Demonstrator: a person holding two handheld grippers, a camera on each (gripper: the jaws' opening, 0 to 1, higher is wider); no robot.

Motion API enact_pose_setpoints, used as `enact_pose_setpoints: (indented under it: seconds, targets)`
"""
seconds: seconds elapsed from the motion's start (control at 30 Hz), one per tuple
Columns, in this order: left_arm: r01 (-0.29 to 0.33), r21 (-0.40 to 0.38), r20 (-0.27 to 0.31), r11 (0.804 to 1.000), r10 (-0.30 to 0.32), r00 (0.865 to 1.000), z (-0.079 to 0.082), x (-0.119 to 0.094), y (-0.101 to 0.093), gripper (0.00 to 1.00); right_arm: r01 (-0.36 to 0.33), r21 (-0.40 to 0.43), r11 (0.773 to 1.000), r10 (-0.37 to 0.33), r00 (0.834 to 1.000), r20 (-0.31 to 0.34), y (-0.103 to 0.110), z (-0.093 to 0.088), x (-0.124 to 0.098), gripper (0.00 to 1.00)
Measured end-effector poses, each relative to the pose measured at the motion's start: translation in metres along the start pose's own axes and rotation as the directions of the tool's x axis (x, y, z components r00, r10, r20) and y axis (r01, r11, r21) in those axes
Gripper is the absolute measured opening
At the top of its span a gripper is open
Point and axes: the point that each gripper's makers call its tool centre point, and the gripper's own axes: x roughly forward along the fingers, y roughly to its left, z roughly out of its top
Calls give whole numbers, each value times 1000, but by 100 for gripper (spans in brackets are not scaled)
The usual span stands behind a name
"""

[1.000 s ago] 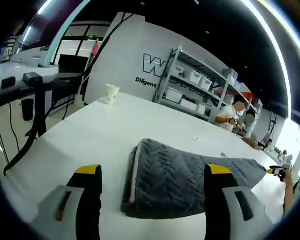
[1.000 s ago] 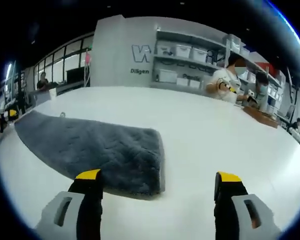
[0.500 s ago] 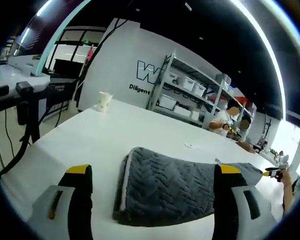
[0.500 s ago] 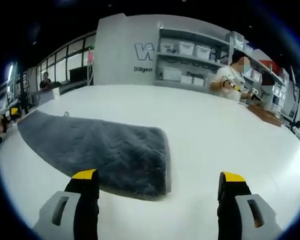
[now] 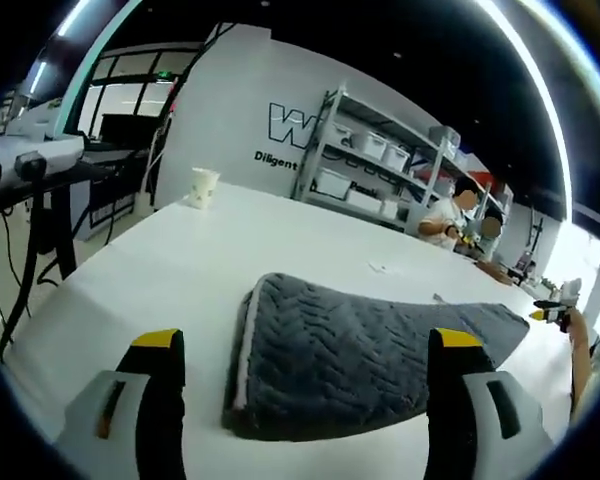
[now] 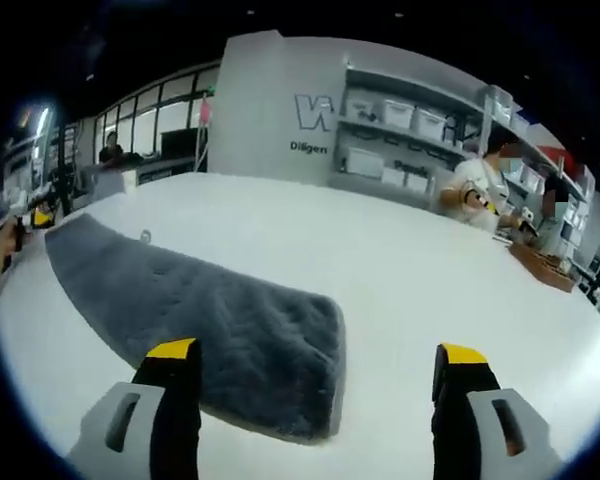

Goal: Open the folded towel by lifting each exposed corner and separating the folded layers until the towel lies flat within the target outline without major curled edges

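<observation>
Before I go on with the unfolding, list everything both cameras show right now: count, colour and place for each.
Towel: one, dark grey, folded, lying on the table; also in the right gripper view.
Table: one, white, under the towel.
Cup: one, white, far left edge of the table.
Shelving: one rack, grey, holding white bins, against the back wall.
People: two, seated at the table's far side by the shelving.
Left hand-held gripper: one, grey with yellow tips, jaws open, short of the towel's near end.
Right hand-held gripper: one, same colours, jaws open, above the towel's other end.
</observation>
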Motion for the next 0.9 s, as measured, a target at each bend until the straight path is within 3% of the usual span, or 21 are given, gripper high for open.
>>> enact_pose_setpoints:
  seconds: [0.33, 0.6, 0.73, 0.9]
  targets:
    - [6, 21, -30, 1000, -5, 1000, -5, 1, -1, 100, -41, -97, 994, 37, 998, -48, 3, 18, 28, 93]
    - [4, 27, -34, 1000, -3, 999, -5, 1, -1, 99, -100, -139, 985, 95, 995, -38, 6, 45, 55, 74]
    - [0, 32, -40, 999, 1, 999, -6, 0, 0, 99, -118, -148, 982, 109, 992, -62, 5, 42, 68, 59]
    - [4, 32, -39, 999, -3, 999, -5, 0, 0, 98, -118, -153, 981, 103, 989, -107, -1, 26, 85, 57]
